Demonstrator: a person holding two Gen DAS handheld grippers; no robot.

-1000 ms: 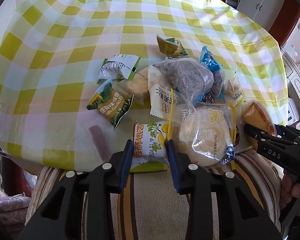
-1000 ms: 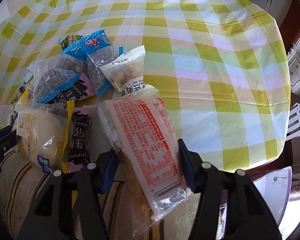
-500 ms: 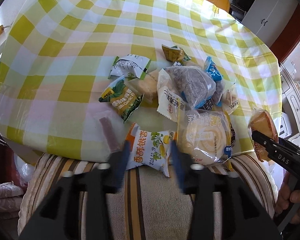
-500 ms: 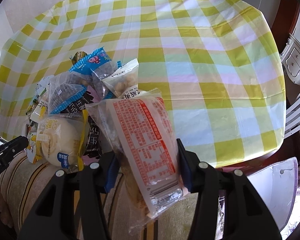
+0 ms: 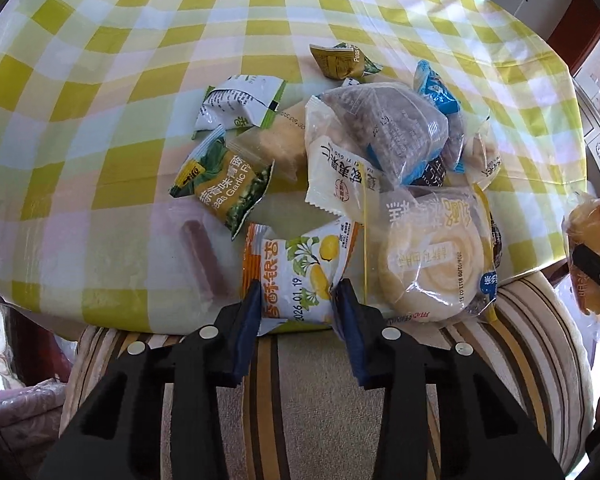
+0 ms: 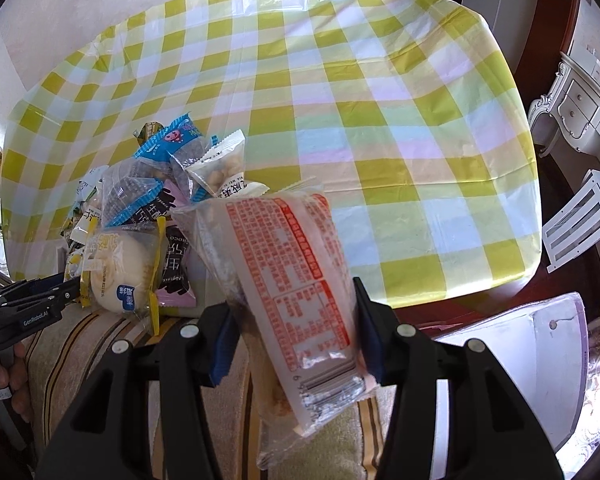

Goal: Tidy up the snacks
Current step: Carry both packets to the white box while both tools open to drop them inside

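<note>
At the table's near edge, the left gripper [image 5: 296, 300] is closing its jaws on the lemon-print snack packet [image 5: 298, 268], pads seemingly touching it. The right gripper [image 6: 292, 320] clamps a red-printed clear packet [image 6: 288, 276], lifted beside the snack pile [image 6: 140, 208].

At the bottom centre of the frame the left claw [image 5: 296, 304] is closing on a lemon-printed snack packet [image 5: 300, 276], blue pads against both its sides. The packet lies at the near edge of the checked surface [image 5: 100, 60]. Right of it sits a round bun [image 5: 432, 256], seemingly in clear wrap.
</note>
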